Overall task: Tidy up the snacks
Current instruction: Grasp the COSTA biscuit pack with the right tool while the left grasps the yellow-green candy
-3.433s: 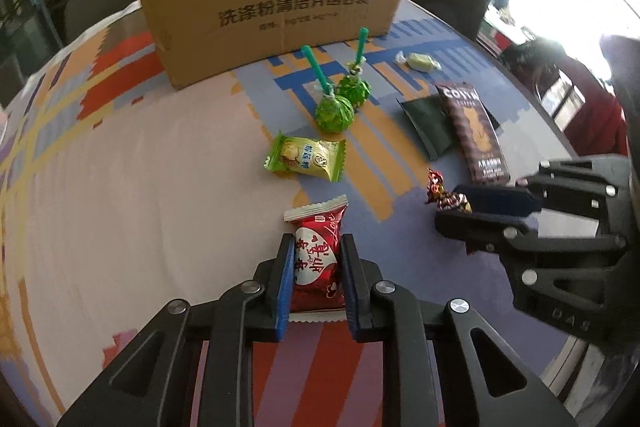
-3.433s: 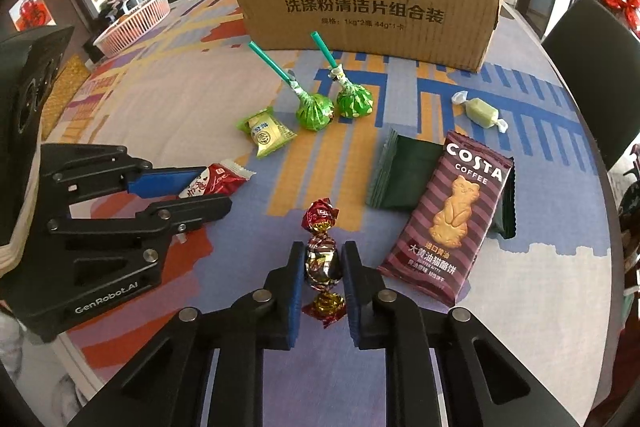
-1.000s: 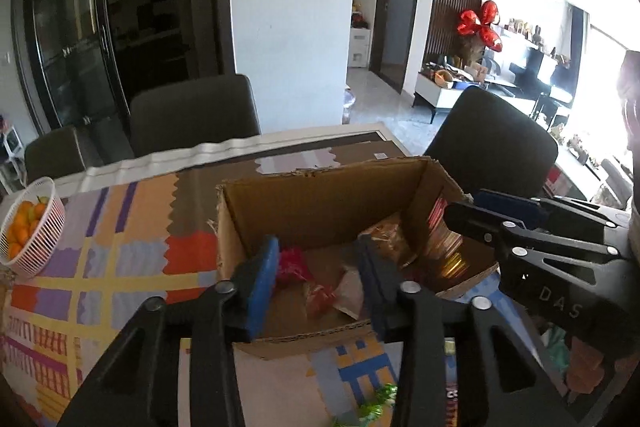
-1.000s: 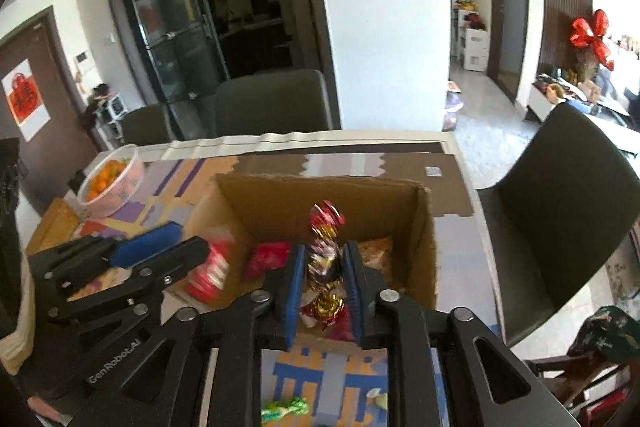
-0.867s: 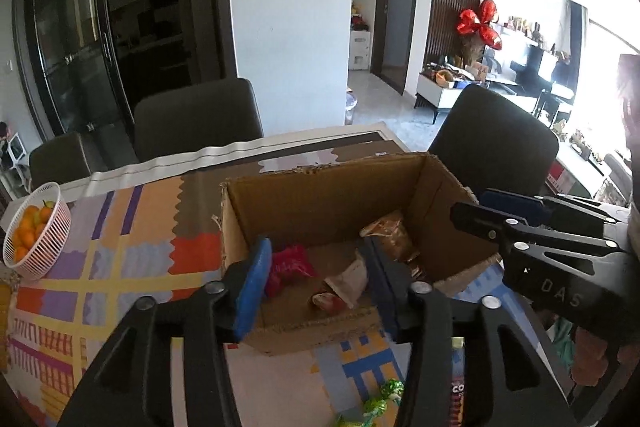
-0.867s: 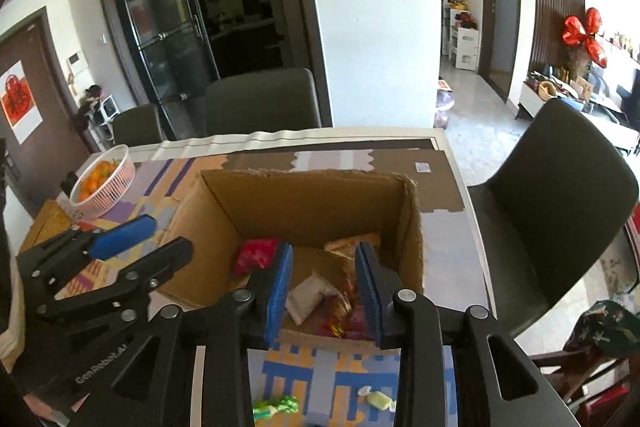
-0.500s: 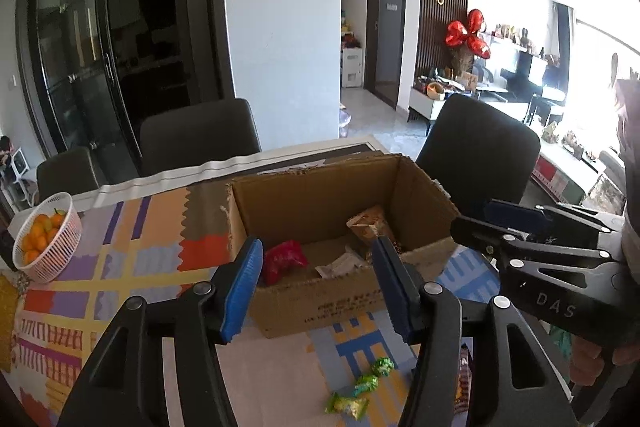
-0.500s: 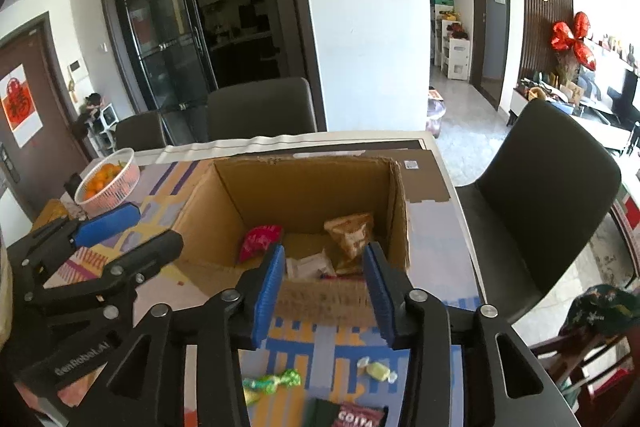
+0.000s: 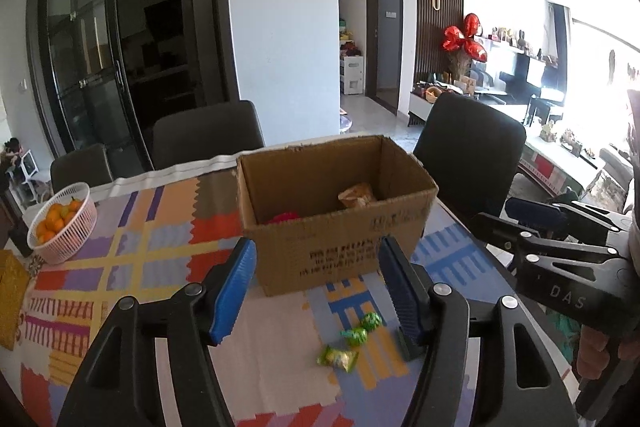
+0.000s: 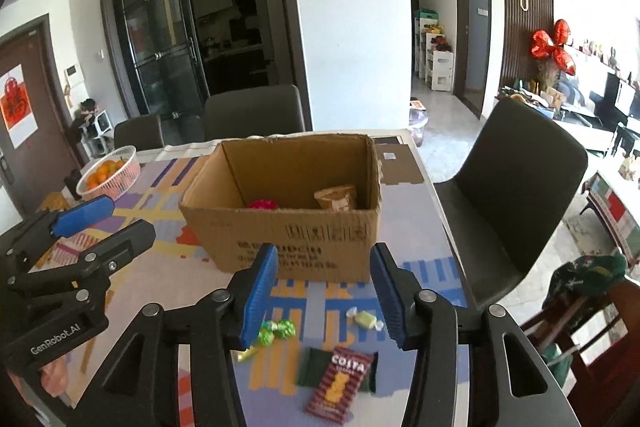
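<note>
Grippers both empty: left gripper (image 9: 318,283) and right gripper (image 10: 324,287) have jaws that have just been opening, now parted with nothing between the pads, both held above the table short of the cardboard box (image 10: 288,223). Box beyond the fingertips holds a red packet (image 10: 262,204) and a tan packet (image 10: 336,198). Below the tips on the patterned tablecloth (image 9: 132,251): green candies (image 10: 276,330), pale candy (image 10: 366,319), Costa packet (image 10: 340,385); fruit basket (image 9: 60,223) far left, dark chairs (image 10: 516,179) around.
</note>
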A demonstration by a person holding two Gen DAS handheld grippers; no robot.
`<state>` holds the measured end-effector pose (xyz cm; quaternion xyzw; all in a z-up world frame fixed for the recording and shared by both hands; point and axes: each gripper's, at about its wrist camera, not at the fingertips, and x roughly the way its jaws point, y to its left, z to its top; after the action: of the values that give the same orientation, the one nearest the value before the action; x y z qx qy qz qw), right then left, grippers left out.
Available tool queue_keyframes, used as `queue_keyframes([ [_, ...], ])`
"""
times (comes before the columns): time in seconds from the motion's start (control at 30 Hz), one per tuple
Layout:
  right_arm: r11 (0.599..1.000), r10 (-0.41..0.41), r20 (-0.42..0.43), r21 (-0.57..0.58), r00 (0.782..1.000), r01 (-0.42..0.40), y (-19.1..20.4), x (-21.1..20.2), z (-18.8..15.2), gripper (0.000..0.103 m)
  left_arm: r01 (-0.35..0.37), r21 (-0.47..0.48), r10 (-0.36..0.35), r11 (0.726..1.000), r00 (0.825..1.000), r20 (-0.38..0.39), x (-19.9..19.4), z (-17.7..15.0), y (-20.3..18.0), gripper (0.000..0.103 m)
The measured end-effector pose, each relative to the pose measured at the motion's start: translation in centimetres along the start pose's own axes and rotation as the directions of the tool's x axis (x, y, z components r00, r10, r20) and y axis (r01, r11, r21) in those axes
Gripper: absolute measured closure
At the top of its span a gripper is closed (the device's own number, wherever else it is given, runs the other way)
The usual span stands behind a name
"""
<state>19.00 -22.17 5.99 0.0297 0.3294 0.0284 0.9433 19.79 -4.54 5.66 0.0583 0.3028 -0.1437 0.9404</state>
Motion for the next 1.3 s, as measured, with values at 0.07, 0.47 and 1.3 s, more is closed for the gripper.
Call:
queue_keyframes([
  [0.07, 1.000, -0.006, 0.003, 0.006, 1.000, 0.006, 0.0, -0.5, -0.8, 0.054, 0.009, -0.003, -0.009, 1.000, 1.000, -0.010, -0.3, -0.7, -0.2, 0.038],
  [0.47, 0.999, -0.040, -0.072, 0.023, 0.997, 0.042, -0.4, 0.1, -5.5, 0.051, 0.009, -0.016, -0.011, 1.000, 0.994, -0.108, 0.8, -6.2, -0.3, 0.036],
  [1.3, 0.996, -0.061, -0.310, 0.039, 0.949, 0.077, -0.9, 6.5, -13.1, 0.051, 0.051, -0.018, -0.054, 0.999, 0.957, -0.284, 7.2, -12.6, 0.0, 0.034],
])
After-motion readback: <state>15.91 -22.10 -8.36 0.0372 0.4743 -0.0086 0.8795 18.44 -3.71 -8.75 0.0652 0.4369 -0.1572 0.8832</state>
